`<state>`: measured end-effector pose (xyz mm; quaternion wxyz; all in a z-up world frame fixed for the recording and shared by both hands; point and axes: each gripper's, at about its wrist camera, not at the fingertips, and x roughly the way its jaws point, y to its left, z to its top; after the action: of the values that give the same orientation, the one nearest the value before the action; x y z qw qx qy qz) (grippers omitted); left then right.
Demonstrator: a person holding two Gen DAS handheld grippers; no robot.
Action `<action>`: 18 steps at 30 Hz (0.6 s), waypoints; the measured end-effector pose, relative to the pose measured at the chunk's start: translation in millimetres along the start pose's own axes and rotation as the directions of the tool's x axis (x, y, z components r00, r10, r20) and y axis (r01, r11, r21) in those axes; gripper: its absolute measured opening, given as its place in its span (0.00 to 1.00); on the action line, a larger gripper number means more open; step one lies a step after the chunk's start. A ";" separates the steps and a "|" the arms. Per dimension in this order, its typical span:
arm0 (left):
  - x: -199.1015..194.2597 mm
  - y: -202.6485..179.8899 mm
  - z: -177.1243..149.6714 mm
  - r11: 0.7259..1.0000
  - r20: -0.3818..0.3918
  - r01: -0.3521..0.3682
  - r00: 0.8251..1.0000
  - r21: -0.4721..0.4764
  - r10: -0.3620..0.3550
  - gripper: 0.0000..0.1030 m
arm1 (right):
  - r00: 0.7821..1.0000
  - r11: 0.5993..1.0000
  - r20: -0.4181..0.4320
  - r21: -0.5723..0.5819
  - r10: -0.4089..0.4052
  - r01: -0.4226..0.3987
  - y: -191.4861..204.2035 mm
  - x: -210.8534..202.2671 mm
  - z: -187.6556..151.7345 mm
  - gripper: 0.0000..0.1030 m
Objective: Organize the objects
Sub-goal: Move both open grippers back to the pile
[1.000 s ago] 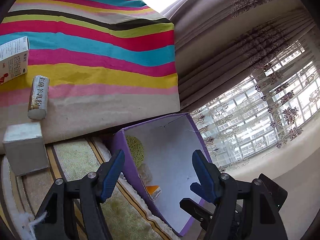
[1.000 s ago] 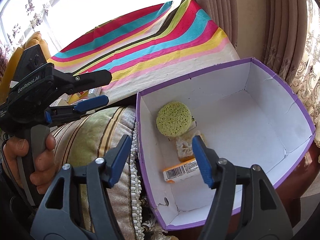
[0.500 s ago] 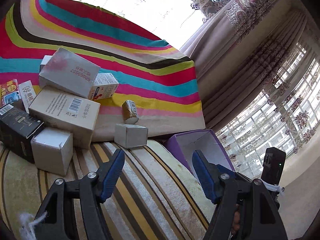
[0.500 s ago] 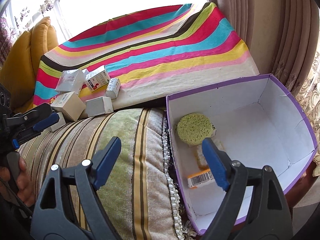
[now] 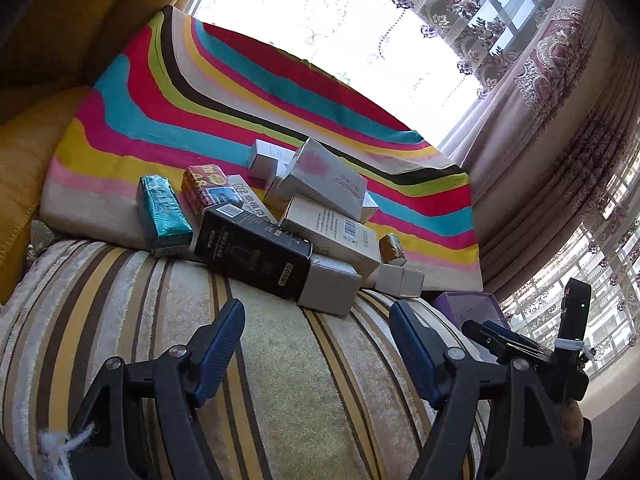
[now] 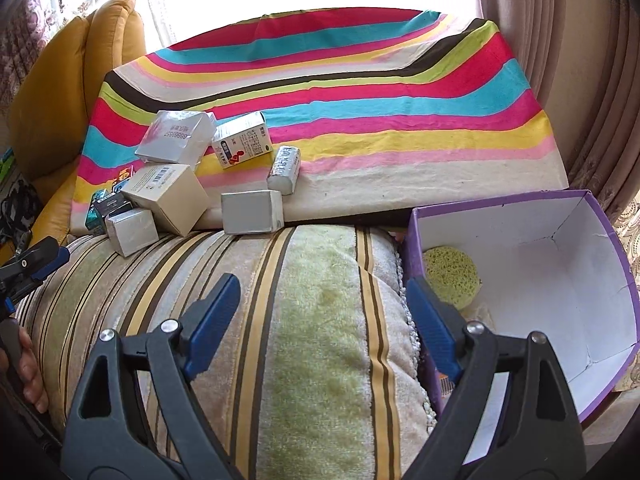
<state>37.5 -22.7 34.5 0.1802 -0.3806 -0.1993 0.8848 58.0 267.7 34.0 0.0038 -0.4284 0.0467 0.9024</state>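
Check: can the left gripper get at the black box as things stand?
Probably yes. The left gripper is open and empty, the black box lies ahead at the pile's front edge, with only bare striped cushion between.

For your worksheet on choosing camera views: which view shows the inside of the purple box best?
The right wrist view: the purple box lies open to it, showing white walls and the green sponge. The left wrist view shows only the purple box's top corner.

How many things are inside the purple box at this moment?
3. A green sponge by the left wall of the box, a pale lump in front of it, an orange packet mostly behind the right gripper. More may be hidden.
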 end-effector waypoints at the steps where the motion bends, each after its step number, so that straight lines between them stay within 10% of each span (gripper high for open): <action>1: -2.1 2.6 1.0 1.000 0.008 -0.018 1.000 0.008 0.018 0.74 | 1.000 1.000 -0.009 -0.015 0.002 -0.002 5.9 4.3 2.3 0.85; 18: 3.1 48.2 28.0 0.966 -0.016 -0.260 0.965 0.008 0.260 0.76 | 0.995 0.994 -0.099 -0.111 -0.021 0.010 57.7 70.6 39.1 0.84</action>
<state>6.6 -68.5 26.7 0.0654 -0.4104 -0.1438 0.8981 -19.6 211.4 8.6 -0.0151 -0.4730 -0.0066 0.8809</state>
